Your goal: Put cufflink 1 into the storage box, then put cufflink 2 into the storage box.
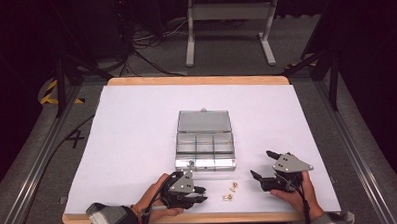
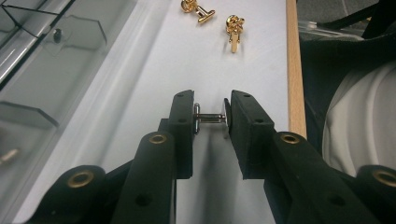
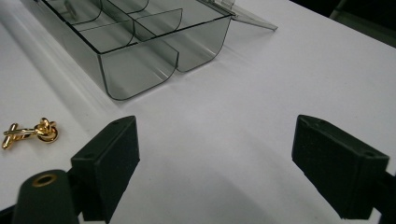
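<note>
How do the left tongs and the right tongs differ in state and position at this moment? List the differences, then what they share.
The left tongs are shut on a silver cufflink; the right tongs stand wide open, holding nothing. In the high view the left tongs sit nearer the table's front edge, left of the two gold cufflinks; the right tongs sit right of them. Both have black jaws.

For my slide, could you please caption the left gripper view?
Left gripper clamps a silver metal cufflink above white paper; two gold knot cufflinks lie beyond.

Black "4" marked on the grey floor (image 1: 75, 140), left of the table (image 1: 137, 124)
</note>
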Motion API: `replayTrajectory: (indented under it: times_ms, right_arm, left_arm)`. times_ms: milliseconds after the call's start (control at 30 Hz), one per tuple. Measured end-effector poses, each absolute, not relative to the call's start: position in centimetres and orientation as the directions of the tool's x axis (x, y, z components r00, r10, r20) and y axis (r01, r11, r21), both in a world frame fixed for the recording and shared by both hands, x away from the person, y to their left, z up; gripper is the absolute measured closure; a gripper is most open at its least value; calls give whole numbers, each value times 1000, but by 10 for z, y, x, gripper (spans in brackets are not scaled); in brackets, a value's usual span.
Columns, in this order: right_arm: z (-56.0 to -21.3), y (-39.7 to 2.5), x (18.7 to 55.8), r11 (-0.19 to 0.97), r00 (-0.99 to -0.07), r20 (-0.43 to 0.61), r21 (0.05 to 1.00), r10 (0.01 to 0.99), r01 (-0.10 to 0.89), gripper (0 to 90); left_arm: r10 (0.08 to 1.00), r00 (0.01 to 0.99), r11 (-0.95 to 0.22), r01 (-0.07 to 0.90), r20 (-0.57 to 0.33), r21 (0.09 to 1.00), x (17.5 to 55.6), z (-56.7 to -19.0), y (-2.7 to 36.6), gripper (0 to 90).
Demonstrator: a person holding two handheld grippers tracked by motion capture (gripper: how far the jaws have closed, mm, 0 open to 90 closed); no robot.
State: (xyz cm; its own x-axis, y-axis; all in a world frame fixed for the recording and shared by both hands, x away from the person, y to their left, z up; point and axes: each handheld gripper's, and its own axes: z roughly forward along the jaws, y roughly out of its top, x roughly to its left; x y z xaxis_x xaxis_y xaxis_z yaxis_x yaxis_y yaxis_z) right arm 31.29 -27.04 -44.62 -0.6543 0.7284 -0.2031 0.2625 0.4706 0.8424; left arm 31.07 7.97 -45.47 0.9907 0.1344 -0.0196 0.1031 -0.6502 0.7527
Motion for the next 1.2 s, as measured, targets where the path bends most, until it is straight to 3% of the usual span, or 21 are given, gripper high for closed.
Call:
replayTrajectory:
  times_ms: [633,1200]
  right_arm:
    - [-446,-270,316,469,-658,-192,840,728,274,155]
    - [-446,-270,316,465,-661,-188,843,726,271,155]
  left_arm:
    - [178,984,-598,112,-4,794,316,-442,97,717]
    - [272,962,-502,126,18,856,329,-421,123,717]
